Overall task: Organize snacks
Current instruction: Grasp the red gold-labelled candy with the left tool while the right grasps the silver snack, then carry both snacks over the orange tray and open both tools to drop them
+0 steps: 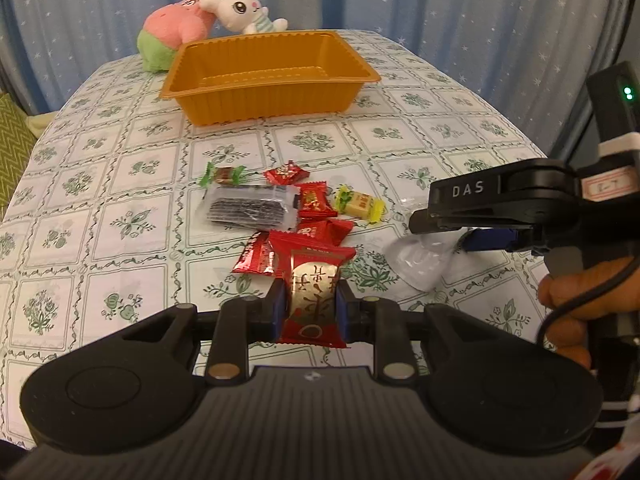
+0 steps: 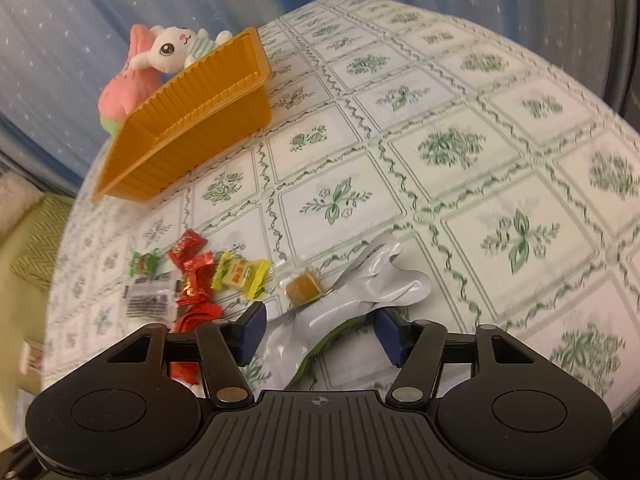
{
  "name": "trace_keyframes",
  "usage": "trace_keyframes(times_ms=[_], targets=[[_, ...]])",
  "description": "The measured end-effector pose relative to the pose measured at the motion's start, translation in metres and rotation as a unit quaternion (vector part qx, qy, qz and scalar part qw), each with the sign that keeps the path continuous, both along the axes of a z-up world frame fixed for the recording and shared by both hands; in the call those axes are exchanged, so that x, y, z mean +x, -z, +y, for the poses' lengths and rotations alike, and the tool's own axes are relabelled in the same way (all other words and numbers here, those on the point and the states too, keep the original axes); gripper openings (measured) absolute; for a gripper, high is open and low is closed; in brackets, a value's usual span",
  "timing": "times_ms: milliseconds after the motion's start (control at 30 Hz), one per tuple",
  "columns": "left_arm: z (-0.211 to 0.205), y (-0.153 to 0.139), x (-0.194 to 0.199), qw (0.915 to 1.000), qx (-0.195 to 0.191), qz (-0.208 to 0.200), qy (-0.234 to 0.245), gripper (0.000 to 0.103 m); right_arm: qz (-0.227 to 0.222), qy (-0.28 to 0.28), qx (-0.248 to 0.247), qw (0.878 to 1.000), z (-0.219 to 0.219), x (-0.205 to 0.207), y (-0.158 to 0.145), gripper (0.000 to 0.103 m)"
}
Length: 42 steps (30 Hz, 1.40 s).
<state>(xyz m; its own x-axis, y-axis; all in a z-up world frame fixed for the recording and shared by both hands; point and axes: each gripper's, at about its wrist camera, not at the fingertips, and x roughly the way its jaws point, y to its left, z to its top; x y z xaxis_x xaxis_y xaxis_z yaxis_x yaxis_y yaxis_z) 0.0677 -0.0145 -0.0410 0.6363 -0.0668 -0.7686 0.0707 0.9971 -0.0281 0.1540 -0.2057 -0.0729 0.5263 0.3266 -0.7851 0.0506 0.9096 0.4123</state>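
Observation:
My left gripper (image 1: pixel 311 304) is shut on a red and gold wrapped snack (image 1: pixel 314 280), held upright between its blue pads just above the table. Beyond it lie several loose snacks: red wrappers (image 1: pixel 316 200), a dark clear-wrapped packet (image 1: pixel 248 212), a yellow candy (image 1: pixel 360 204) and a green-ended candy (image 1: pixel 224 175). An empty orange tray (image 1: pixel 256 112) stands further back. My right gripper (image 2: pixel 320 328) is low over a crumpled silver foil bag (image 2: pixel 360 292). Its jaws stand apart on either side of the bag and the pads do not press on it. A small brown candy (image 2: pixel 304 290) lies beside the bag.
Two plush toys, a pink one (image 1: pixel 180 28) and a white rabbit (image 1: pixel 240 8), lean behind the tray at the table's far edge. A blue starred curtain (image 1: pixel 440 0) hangs behind. A hand (image 1: pixel 576 296) holds the right gripper at the right. A green cushion (image 1: pixel 12 152) sits off the left edge.

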Motion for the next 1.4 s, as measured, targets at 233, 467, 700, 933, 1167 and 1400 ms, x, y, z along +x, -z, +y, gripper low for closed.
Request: trace_keyframes(times_ms=[233,467,700,933,1167,1400], targets=[[0.005,0.0,-0.001,1.0,-0.005,0.001,-0.005,0.023,-0.023,-0.059,-0.078,0.995,0.018,-0.001,0.0,0.043],[0.003,0.0,-0.002,1.0,-0.009,0.001,-0.003,0.023,-0.044,-0.133,-0.145,0.979,0.032,-0.02,0.003,0.032],[0.006,-0.003,-0.005,0.9999,-0.011,-0.003,-0.007,0.023,-0.079,-0.162,-0.197,0.964,0.039,-0.041,0.006,0.024],[0.008,-0.007,-0.005,0.9998,-0.017,-0.009,-0.011,0.023,-0.105,-0.156,-0.199,0.962,0.032,-0.055,-0.007,0.023],[0.013,-0.018,0.01,0.9993,-0.025,-0.024,-0.014,0.023,-0.14,-0.15,-0.174,0.963,0.031,-0.046,-0.037,0.023],[0.025,-0.039,0.053,0.9984,-0.018,-0.053,-0.011,0.023,-0.167,-0.159,-0.129,0.964,0.04,-0.001,-0.069,0.023]])
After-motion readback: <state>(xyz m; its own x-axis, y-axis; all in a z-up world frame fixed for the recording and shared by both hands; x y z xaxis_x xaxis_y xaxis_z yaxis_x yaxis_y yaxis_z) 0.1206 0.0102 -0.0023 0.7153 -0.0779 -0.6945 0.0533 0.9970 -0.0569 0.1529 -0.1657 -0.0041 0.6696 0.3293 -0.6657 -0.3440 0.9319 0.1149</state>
